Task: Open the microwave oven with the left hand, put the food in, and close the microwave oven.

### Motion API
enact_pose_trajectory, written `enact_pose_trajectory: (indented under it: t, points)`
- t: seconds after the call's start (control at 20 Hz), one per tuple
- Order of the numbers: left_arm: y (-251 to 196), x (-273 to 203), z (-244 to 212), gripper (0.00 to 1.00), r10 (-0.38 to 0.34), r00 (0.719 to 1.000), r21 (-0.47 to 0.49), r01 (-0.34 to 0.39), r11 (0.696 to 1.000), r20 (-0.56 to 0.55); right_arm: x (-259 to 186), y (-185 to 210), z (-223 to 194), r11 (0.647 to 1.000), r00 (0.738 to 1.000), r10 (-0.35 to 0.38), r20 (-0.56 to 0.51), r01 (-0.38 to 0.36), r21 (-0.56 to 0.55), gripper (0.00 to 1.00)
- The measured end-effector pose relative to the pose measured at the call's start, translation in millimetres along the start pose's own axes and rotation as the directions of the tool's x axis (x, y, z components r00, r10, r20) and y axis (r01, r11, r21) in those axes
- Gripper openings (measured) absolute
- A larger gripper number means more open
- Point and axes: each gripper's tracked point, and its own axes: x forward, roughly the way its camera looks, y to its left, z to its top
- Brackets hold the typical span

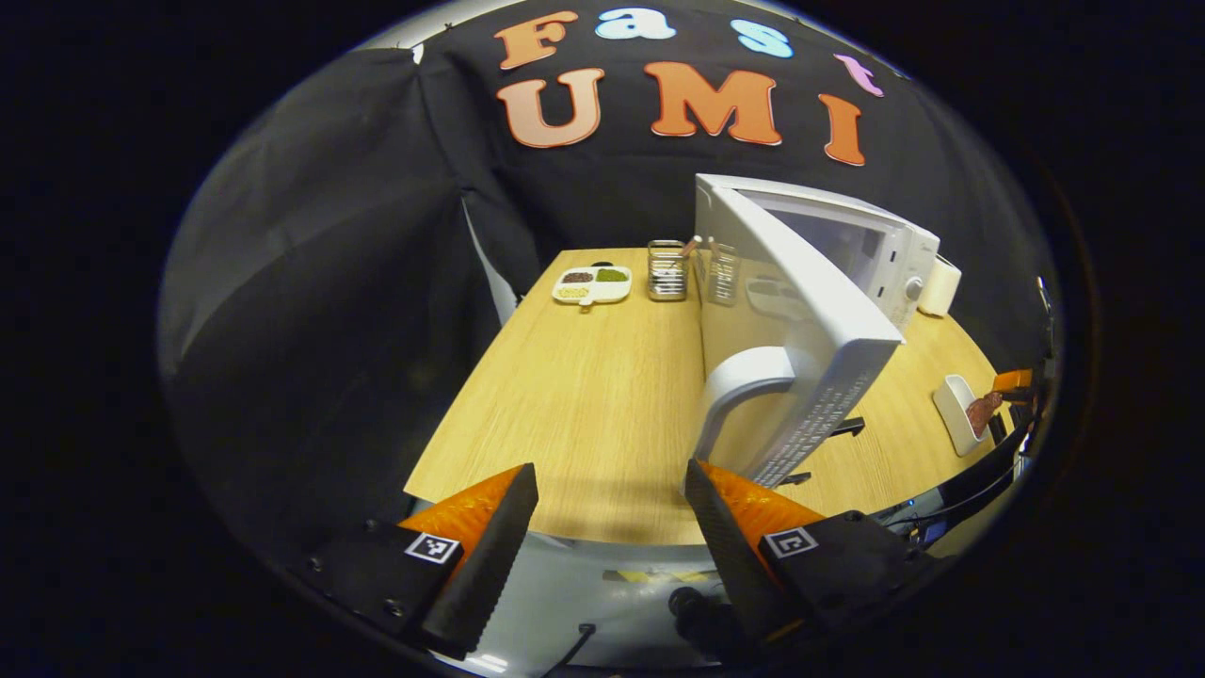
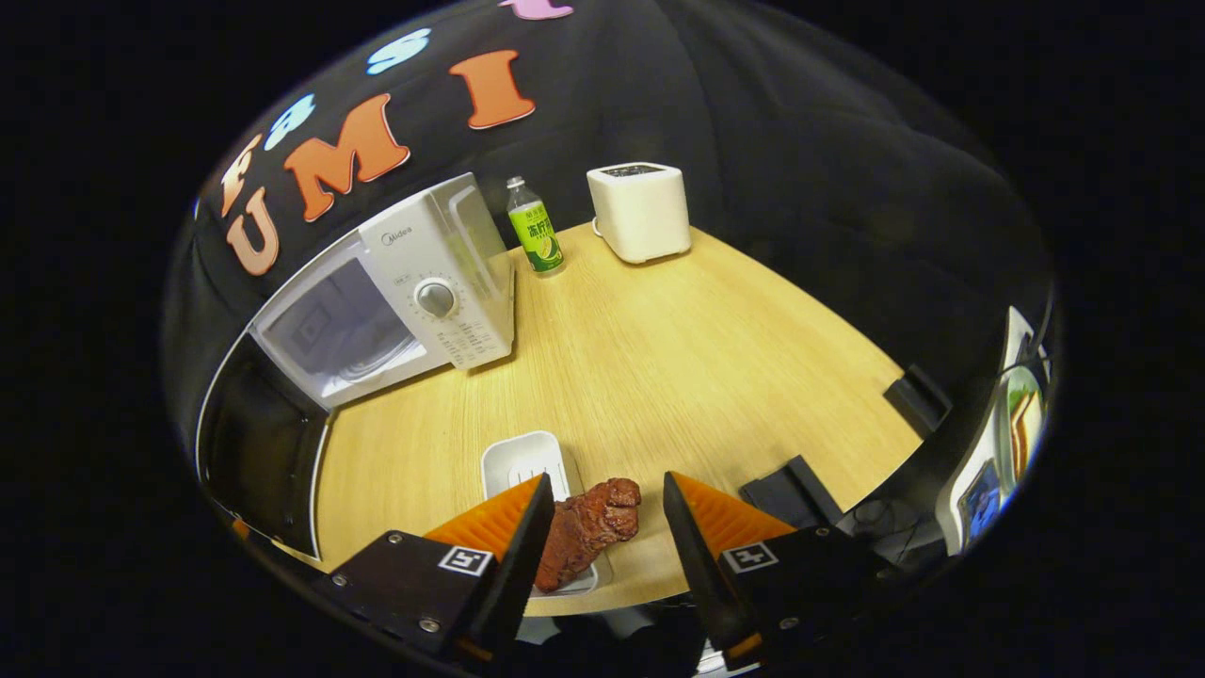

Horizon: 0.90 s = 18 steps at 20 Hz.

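Spread wide on both grippers, left (image 1: 610,527) beside the swung-out door (image 1: 800,330), right (image 2: 602,537) hovering over meat (image 2: 586,532) on its dish (image 2: 520,463). Likely poised to grasp. Left the microwave (image 2: 395,301) mouth open, bare table (image 2: 697,358) between for carrying across.

Wood-grain and plastic finishes
Matt, pale wood-grain surface (image 2: 678,367); glossy white plastic microwave oven (image 2: 424,282) with smooth door (image 1: 800,320); rough-textured brown food (image 2: 588,527) on a smooth white tray (image 2: 513,461); wire-mesh metal holder (image 1: 666,270)
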Motion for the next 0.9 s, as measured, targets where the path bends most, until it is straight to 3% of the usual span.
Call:
enact_pose_trajectory:
  t: [0.1,0.15,0.2,0.25,0.3,0.35,0.45,0.65,0.9]
  points:
    - [9.9,0.3,4.6,0.97,0.039,0.999,-0.047,-0.039,0.998,0.009,5.2,-2.8,-3.2,0.999,1.000,0.010,-0.009,-0.010,0.038,0.62]
    - [12.4,1.0,6.7,1.00,0.053,0.999,-0.069,-0.052,0.996,0.010,8.2,-4.0,-6.8,0.998,1.000,0.012,-0.022,-0.011,0.061,0.62]
    - [12.5,2.7,10.1,0.94,0.060,0.998,-0.085,-0.059,0.995,0.015,8.5,0.3,-9.5,0.995,0.999,0.033,-0.027,-0.030,0.098,0.59]
    - [11.4,4.2,12.6,1.00,0.064,0.998,-0.094,-0.062,0.994,0.014,10.8,4.2,-7.4,0.989,0.999,0.051,-0.018,-0.048,0.139,0.52]
    - [10.1,6.2,15.2,0.94,0.069,0.998,-0.093,-0.068,0.993,0.013,11.6,4.6,-9.6,0.984,0.997,0.069,-0.022,-0.064,0.169,0.48]
    - [7.7,7.5,17.3,1.00,0.072,0.997,-0.089,-0.070,0.994,0.015,14.0,4.9,-9.9,0.977,0.997,0.081,-0.019,-0.075,0.200,0.41]
    - [1.8,10.7,23.0,0.94,0.069,0.998,-0.083,-0.067,0.994,0.017,15.8,8.2,-12.4,0.957,0.993,0.116,-0.029,-0.104,0.269,0.37]
    - [-5.8,16.5,31.6,0.94,0.062,0.998,-0.080,-0.060,0.995,0.016,19.6,12.4,-14.5,0.907,0.984,0.173,-0.036,-0.145,0.394,0.30]
    - [-1.4,21.2,38.2,0.97,0.071,0.997,-0.100,-0.069,0.993,0.017,21.6,20.7,-10.1,0.884,0.980,0.201,-0.017,-0.174,0.434,0.23]
